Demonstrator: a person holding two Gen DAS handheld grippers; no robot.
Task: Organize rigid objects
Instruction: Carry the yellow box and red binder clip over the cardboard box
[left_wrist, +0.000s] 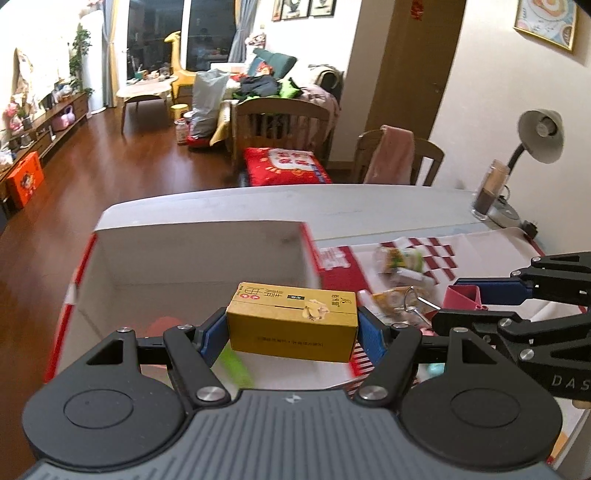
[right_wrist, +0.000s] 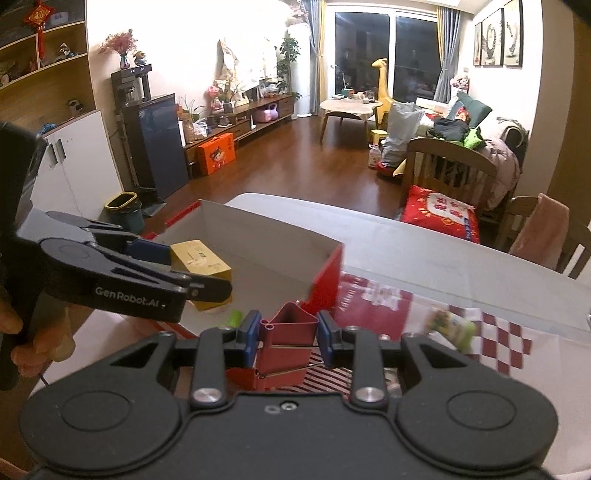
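while left fingers (left_wrist: 291, 330) clamp yellow box (left_wrist: 291, 319), right fingers (right_wrist: 287, 338) pinch red binder clip (right_wrist: 286, 345)

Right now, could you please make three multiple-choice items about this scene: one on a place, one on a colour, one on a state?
1. The open white box stands
A. on the floor
B. on the table
C. on a chair

2. The carton in the left gripper is
A. yellow
B. green
C. black

3. The right gripper is
A. open and empty
B. shut on a red binder clip
C. shut on a spoon

Answers:
1 B, the box rests on the white table.
2 A, its faces are yellow.
3 B, the blue pads press the red binder clip on both sides.
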